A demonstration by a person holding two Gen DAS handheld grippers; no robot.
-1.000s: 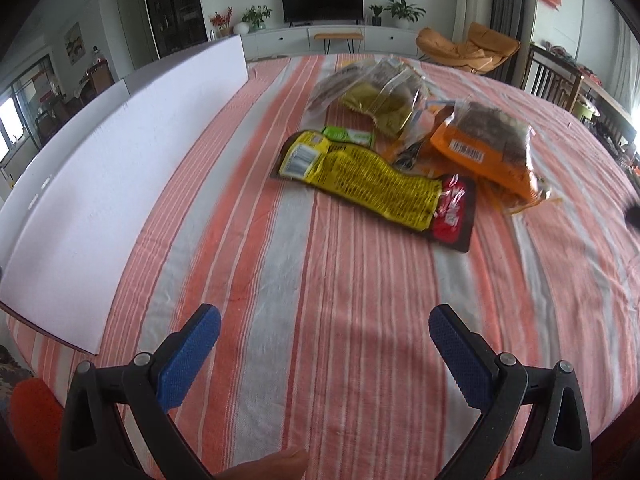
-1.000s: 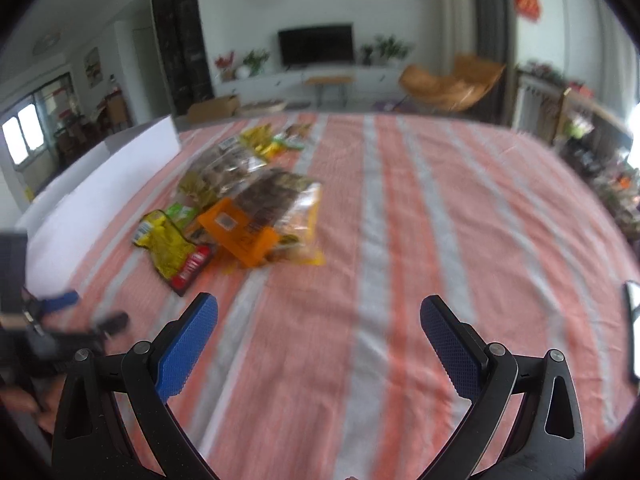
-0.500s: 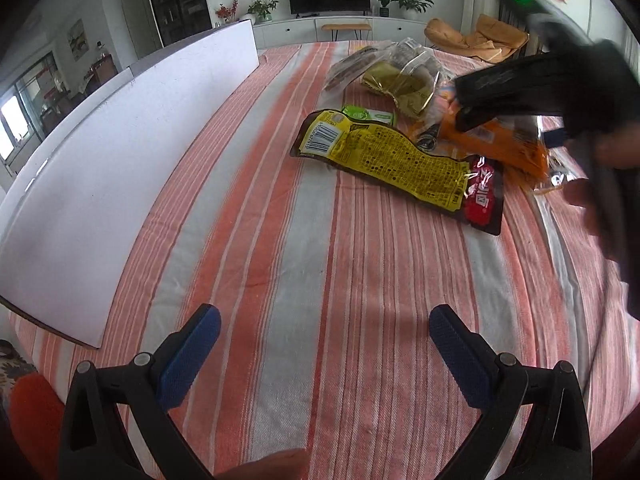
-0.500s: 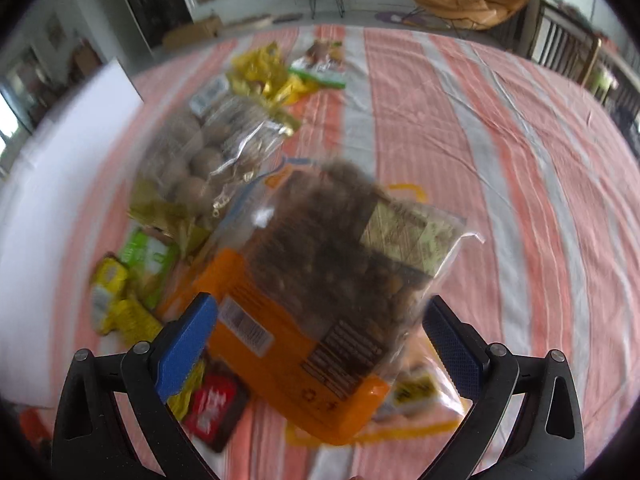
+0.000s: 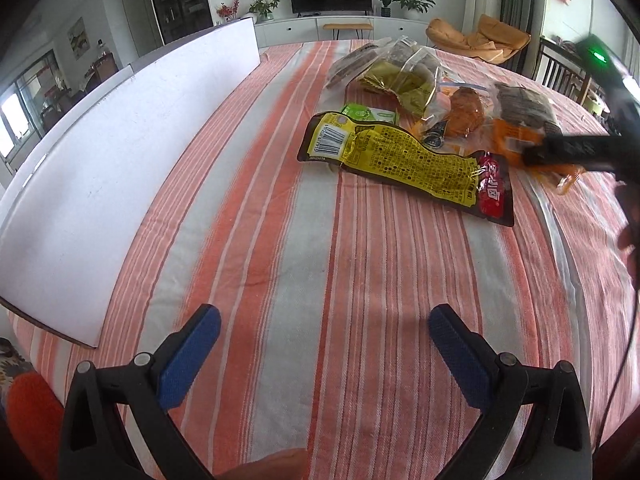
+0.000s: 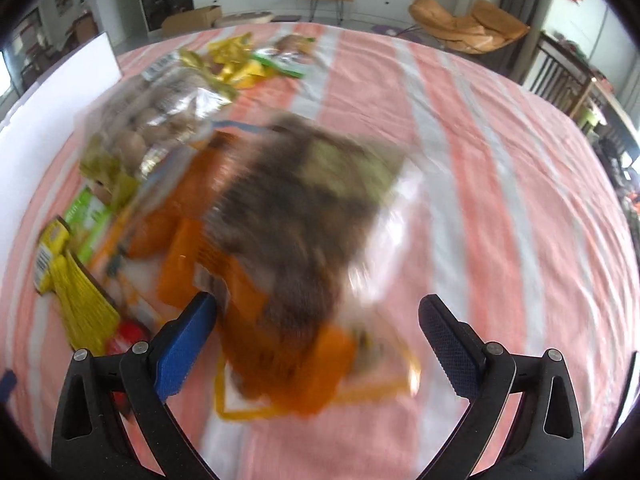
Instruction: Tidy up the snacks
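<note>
Snack packs lie in a heap on the striped cloth. An orange bag of dark snacks (image 6: 288,240) fills the right wrist view, blurred, its near end lying between the fingers of my open right gripper (image 6: 318,328). Beside it are a yellow and red pack (image 5: 404,160), a small green pack (image 5: 368,114) and a clear bag of round snacks (image 6: 156,120). In the left wrist view the right gripper's black body (image 5: 576,148) hovers over the orange bag (image 5: 520,120). My left gripper (image 5: 320,344) stands open over bare cloth, well short of the heap.
A long white board (image 5: 120,140) lies along the table's left side. More yellow and green packs (image 6: 248,60) sit at the far end. Chairs (image 5: 560,72) stand past the right edge. A hand (image 5: 634,224) is at the far right.
My right gripper has come down closer onto the orange bag, whose end now sits between its fingers. The left gripper has drifted slightly forward and stays open.
</note>
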